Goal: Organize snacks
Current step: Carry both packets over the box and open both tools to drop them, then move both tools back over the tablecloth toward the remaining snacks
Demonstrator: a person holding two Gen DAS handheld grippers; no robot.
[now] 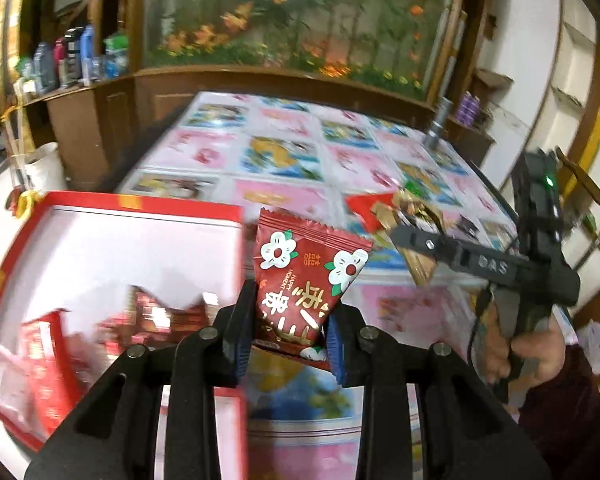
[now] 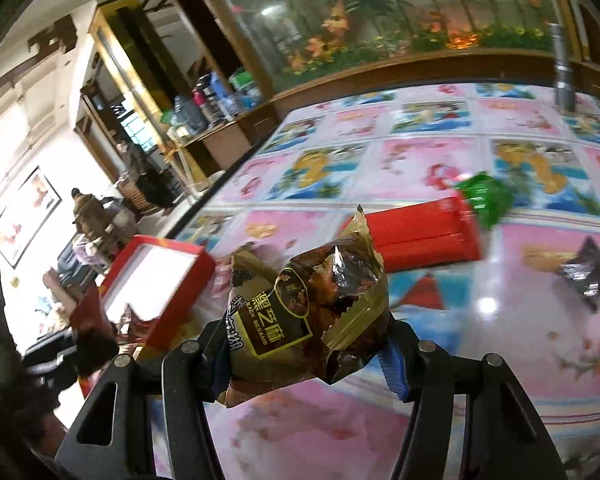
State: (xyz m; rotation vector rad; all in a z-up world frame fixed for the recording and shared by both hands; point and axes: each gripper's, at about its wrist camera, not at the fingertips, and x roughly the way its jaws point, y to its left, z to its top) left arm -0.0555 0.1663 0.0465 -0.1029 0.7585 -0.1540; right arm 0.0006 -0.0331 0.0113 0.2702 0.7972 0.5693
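Carrying two snacks toward the red box: my left tongs pinch a red flowered packet, my right tongs clamp a gold sesame packet. The box lies left of both tongs. I judge each packet should clear the rim before release. Blur obscures the box's contents; its near corner is cut off.

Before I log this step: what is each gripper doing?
Left gripper: closed on the red flower-print snack packet.
Right gripper: closed on the gold black-sesame snack packet.
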